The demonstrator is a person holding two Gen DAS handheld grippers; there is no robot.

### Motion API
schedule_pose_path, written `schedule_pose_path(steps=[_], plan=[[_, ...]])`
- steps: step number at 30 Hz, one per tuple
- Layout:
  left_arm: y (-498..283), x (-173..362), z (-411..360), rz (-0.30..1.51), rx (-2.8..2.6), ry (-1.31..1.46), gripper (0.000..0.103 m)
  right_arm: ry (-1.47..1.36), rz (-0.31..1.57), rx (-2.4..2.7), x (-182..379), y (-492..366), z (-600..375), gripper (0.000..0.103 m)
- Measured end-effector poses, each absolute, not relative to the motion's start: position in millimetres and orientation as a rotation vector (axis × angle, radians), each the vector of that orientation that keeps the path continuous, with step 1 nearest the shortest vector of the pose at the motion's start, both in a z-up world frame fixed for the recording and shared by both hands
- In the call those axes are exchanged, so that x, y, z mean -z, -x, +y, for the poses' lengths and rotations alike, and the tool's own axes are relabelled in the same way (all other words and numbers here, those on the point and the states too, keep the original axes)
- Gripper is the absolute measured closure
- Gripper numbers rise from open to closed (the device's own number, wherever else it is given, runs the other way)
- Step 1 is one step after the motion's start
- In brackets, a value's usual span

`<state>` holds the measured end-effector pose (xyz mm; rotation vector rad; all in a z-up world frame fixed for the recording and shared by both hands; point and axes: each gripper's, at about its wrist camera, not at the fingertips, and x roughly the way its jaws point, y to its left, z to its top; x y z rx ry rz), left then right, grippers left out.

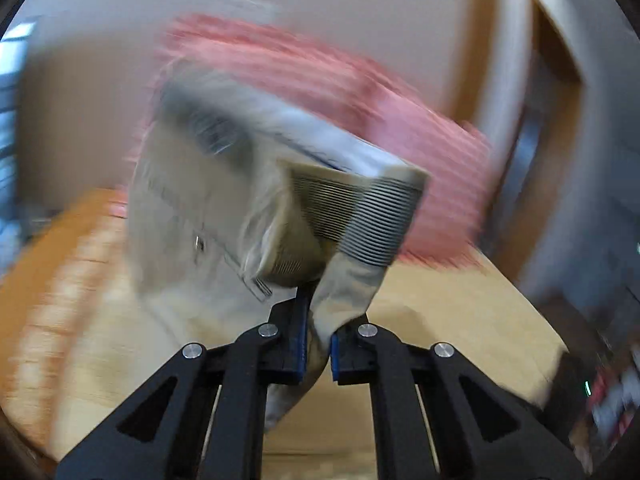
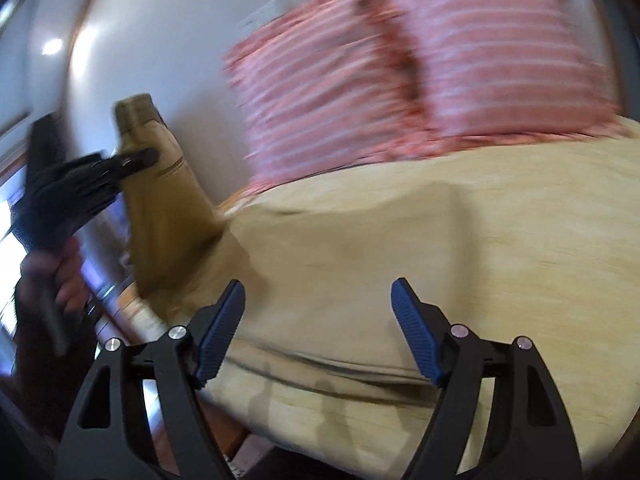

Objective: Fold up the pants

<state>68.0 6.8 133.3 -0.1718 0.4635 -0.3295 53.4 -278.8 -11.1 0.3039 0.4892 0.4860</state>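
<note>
Khaki pants [image 1: 224,208] hang in the air, pinched by their ribbed waistband between the blue pads of my left gripper [image 1: 318,344], which is shut on the cloth. In the right wrist view the same pants [image 2: 168,208] rise at the left, held up by the left gripper [image 2: 132,160], and trail down onto the bed [image 2: 520,240]. My right gripper [image 2: 318,332] is open and empty, low over the pants' lower part [image 2: 340,280] that lies on the bed. Both views are blurred by motion.
Two pink striped pillows [image 2: 420,72] lean against the white wall at the head of the bed. A tan bedspread covers the bed. A wooden door frame [image 1: 560,92] stands at the right in the left wrist view.
</note>
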Motion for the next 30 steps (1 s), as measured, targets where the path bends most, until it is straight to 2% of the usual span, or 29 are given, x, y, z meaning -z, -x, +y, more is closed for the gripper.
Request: schedule_pose_path(steps=[3,6,8,11,15,17,18,19,20,21,26,30], plan=[[-78.6,-81.1,-71.6,0.616,0.466,0.074,0.096,-0.364,0.500,-0.382,22.3,-49.2,-314.1,0.028],[-87.2,-28.7,-107.4,0.790,0.532,0.036,0.096,-0.407,0.520,-0.319,32.8,-46.0,-337.9,0.028],[-84.6,-20.3,-113.3,0.789,0.512,0.014,0.096,-0.419,0.527,-0.299,36.9,-46.1,-348.2,0.028],[-77.3,-34.4,-114.6,0.747,0.493,-0.003,0.096,-0.429,0.520,-0.295,39.7,-50.0,-353.3,0.028],[-66.0,-23.9,-134.0,0.747,0.464,-0.113,0.092,-0.457,0.499,-0.306,32.5,-54.4,-356.6,0.028],[-58.6,-23.0,-134.1,0.732,0.474,-0.118,0.082,-0.446,0.481,-0.306,25.6,-52.7,-355.9,0.028],[-53.8,-24.7,-129.6,0.722,0.497,-0.109,0.070,-0.438,0.477,-0.307,22.9,-52.9,-355.0,0.028],[-48.1,-27.3,-122.5,0.708,0.523,-0.093,0.036,-0.425,0.468,-0.310,18.7,-52.3,-353.3,0.028],[-39.4,-29.7,-113.7,0.687,0.540,-0.076,0.013,-0.418,0.461,-0.317,15.1,-53.0,-351.6,0.028],[-34.8,-32.2,-104.1,0.656,0.546,-0.061,0.001,-0.414,0.453,-0.326,11.3,-53.3,-349.7,0.028],[-18.3,-58.9,-42.3,0.507,0.455,0.001,0.001,-0.363,0.425,-0.504,-11.4,-65.0,-310.2,0.026],[-54.2,-53.9,7.9,0.567,0.274,0.123,0.001,-0.334,0.498,-0.627,-5.9,-86.4,-267.7,0.022]])
